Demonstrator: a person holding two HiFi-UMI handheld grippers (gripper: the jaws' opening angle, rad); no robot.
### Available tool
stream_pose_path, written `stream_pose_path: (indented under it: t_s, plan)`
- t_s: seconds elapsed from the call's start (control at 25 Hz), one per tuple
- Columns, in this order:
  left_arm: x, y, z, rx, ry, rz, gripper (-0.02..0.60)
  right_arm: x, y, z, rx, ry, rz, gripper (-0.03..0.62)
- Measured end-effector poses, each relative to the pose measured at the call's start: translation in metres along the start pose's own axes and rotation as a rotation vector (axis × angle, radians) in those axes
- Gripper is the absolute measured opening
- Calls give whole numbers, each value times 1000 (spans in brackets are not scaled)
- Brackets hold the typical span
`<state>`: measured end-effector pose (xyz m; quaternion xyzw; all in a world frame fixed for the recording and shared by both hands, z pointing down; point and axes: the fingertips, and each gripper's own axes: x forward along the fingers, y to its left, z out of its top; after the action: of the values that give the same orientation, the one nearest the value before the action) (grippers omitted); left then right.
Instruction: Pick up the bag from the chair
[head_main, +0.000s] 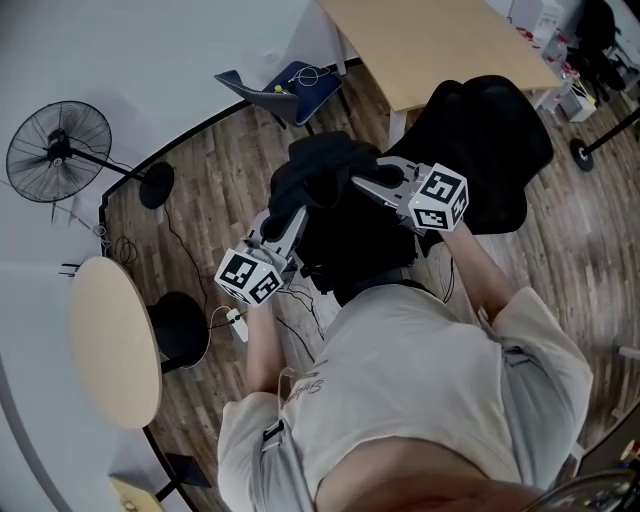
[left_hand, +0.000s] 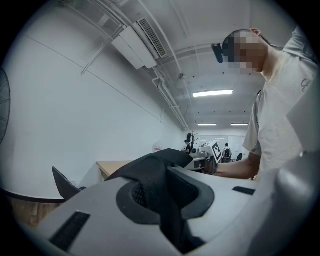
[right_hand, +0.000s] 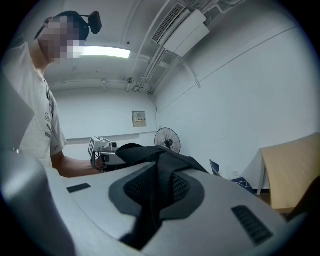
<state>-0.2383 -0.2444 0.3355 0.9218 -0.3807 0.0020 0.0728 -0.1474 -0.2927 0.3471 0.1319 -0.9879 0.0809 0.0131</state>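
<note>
**Item:** bag (head_main: 335, 215), black, soft cloth.

**Location:** held up in front of the person (head_main: 420, 400), slung between the two grippers. The chair (head_main: 495, 150) is just behind it, to the right. Whether its lower end touches the seat cannot be told.

**Left gripper** (head_main: 285, 220): jaws clenched on a fold at the bag's top, with cloth filling the gap between them.

**Right gripper** (head_main: 372, 182): clamped the same way on a fold at the opposite side of the top.

**Handling (judged):**
- Limp: it drapes and bunches, and no stiff frame shows.
- Weight looks modest, as two pinches of cloth appear to carry it.
- The woven surface is unlikely to slide in the jaws.
- The cloth itself is not fragile; the contents are unknown.

**Where to hold (judged):** a thick folded edge or strap near the top, one hold on each side, so the load hangs below and the mouth stays level. A single thin layer could creep out of the jaws under load.

**Beyond:**
- Chair: black, empty-backed.
- Table (head_main: 430, 40): pale wood, behind the chair.
- Fan (head_main: 58, 150): on a stand by the far wall, to the left.
</note>
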Motion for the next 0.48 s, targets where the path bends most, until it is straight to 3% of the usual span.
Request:
stream_pose_path:
  t_s: [0.48]
  plan:
    - [-8,0,-10,-15,15,-2,52,3,5,-6,-13,13,10,26]
